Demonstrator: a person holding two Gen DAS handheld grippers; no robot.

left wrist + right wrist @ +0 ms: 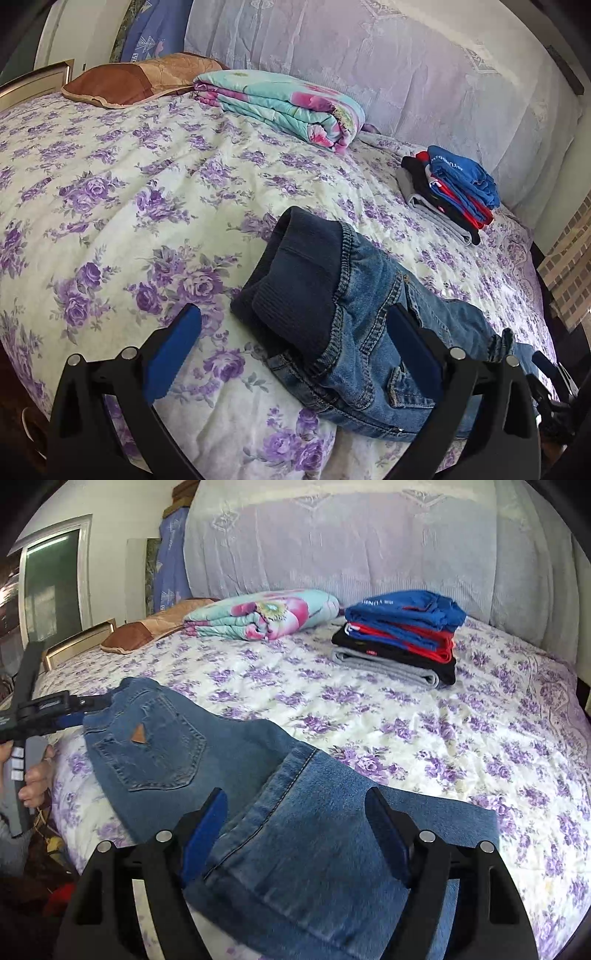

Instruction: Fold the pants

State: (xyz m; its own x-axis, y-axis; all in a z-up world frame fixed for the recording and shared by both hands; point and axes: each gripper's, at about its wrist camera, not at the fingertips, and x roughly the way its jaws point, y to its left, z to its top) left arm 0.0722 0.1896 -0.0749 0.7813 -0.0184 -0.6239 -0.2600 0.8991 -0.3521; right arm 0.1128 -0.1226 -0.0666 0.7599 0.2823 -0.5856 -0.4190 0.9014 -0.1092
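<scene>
Right gripper [295,830] with jaws spread wide, pressing nothing, over the folded-back leg hem of the jeans [207,760]; left gripper [295,350] likewise wide at the waistband [295,273], nothing clamped; jeans lie on the floral bedspread [424,716], clothes stack [399,642] at one o'clock; best next: align hem with waistband, smooth creases before folding again.

blue folded shirt [402,609] | white lettering, upside down, not legible | no other text readable
</scene>
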